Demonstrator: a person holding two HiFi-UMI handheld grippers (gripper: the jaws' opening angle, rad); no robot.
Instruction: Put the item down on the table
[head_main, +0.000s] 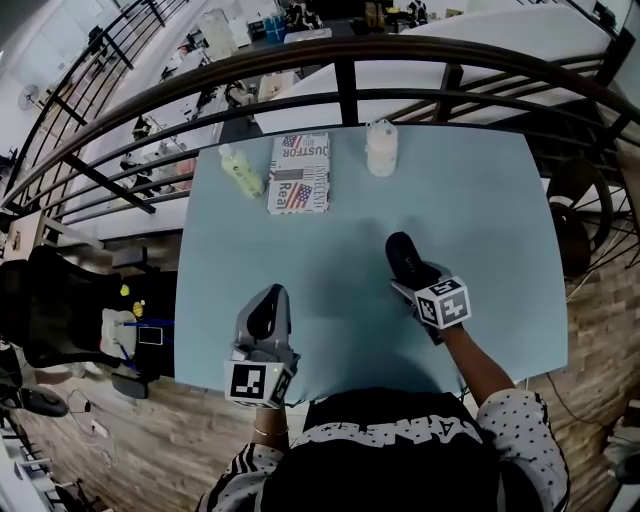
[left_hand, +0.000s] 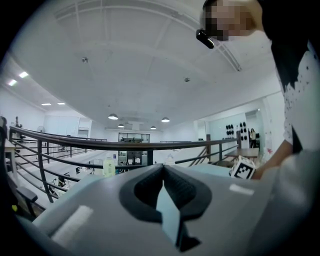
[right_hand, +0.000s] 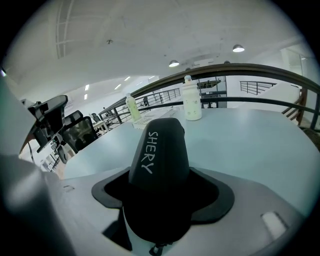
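Table (head_main: 480, 200) stands pale blue beside a dark railing (head_main: 345, 55)

Left gripper (head_main: 270, 298): grey moulded shell, black ribbed jaw pads (left_hand: 145, 187), marker cube (head_main: 260, 382) bearing black-and-white squares. Right gripper (head_main: 411, 276): same grey shell, same marker cube (head_main: 443, 302). Sleeves (head_main: 522, 420) white with black dots; black top (head_main: 390, 475), white patterned band.
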